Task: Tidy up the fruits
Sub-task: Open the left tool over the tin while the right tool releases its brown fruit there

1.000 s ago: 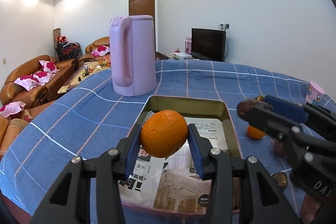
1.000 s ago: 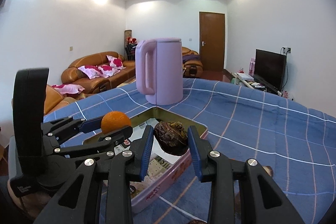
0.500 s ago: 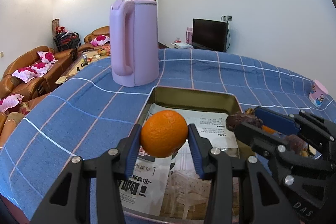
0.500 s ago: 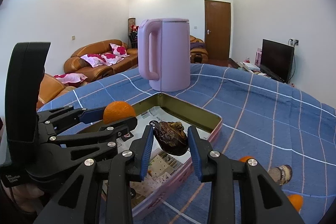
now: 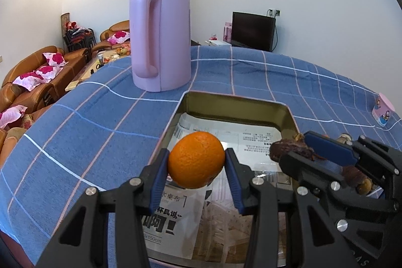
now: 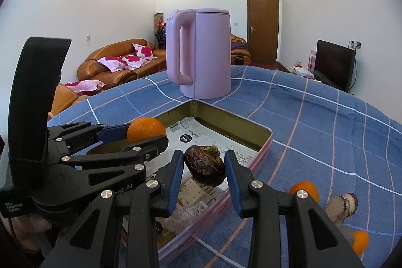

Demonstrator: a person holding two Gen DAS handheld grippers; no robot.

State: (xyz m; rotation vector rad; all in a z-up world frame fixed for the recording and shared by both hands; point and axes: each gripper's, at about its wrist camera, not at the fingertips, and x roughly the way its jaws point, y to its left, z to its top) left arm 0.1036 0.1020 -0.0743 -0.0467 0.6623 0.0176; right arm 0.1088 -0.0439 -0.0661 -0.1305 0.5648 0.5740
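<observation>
My left gripper (image 5: 196, 168) is shut on an orange (image 5: 196, 159) and holds it above the near left part of a rectangular metal tin (image 5: 236, 102) lined with printed paper. My right gripper (image 6: 204, 171) is shut on a dark brown wrinkled fruit (image 6: 204, 168), held over the tin's (image 6: 263, 140) near right side. In the left wrist view the right gripper (image 5: 296, 146) reaches in from the right with the dark fruit (image 5: 286, 148). The right wrist view shows the left gripper (image 6: 140, 133) and its orange (image 6: 145, 128) on the left.
A tall pink kettle (image 5: 160, 39) stands on the blue checked tablecloth (image 5: 88, 122) just beyond the tin. Right of the tin lie two oranges (image 6: 305, 189) and a brown fruit (image 6: 344, 204). A small pink cup (image 5: 383, 111) sits far right. Sofas stand past the table's left edge.
Both grippers have moved forward and down over the tin, still holding their fruits. The kettle and the tin's far wall look closer and larger now.
</observation>
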